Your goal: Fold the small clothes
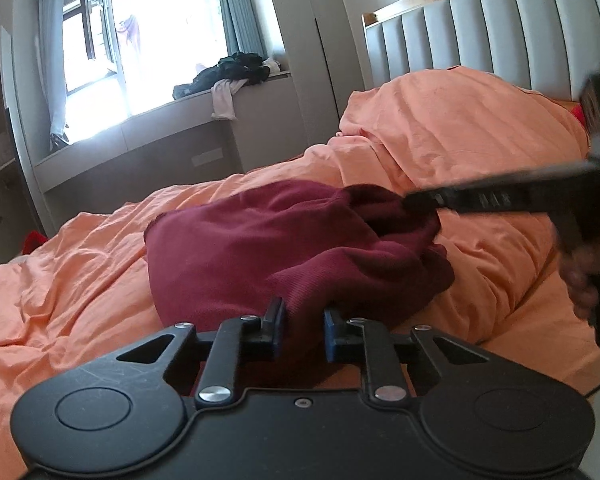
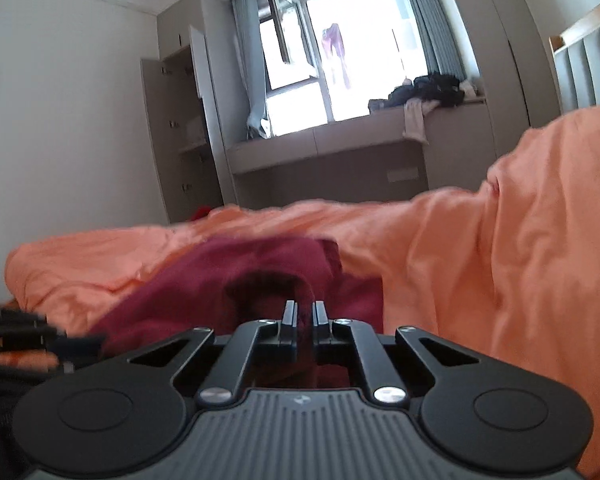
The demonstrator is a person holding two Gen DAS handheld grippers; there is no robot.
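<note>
The garment (image 1: 268, 248) is a dark maroon knit w/ fine ribbing, bunched into a soft lump on the orange duvet (image 1: 80, 280), roughly mid-bed; its exact type can't be told, as folds hide its outline. The near edge runs up between the blue pads of the left gripper (image 1: 304, 322), jaws narrow and pinching the cloth there. The far right corner is lifted and pulled toward the right gripper (image 2: 305, 316), seen in the left view as a blurred black bar; in its own view the jaws are nearly together w/ a thin fold of maroon fabric caught between them. A hand (image 1: 580, 284) grips that tool's handle at the right edge, blurred and partly cut off. The duvet is matte cotton-like cloth, heavily creased, humped high over what looks like a pillow toward the headboard (image 1: 480, 28), which is padded in pale vertical channels w/ a wood top rail. Behind the bed, a grey-brown window seat (image 1: 180, 128) holds a dark clothes pile (image 1: 236, 72) w/ a pale piece drooping over the edge. The window (image 1: 148, 40) is blown out by daylight; a pinkish item hangs there, unclear. A small red thing (image 1: 32, 238) sits at the bed's far left, mostly hidden. The wardrobe (image 2: 176, 128) stands open, shelves dim.
</note>
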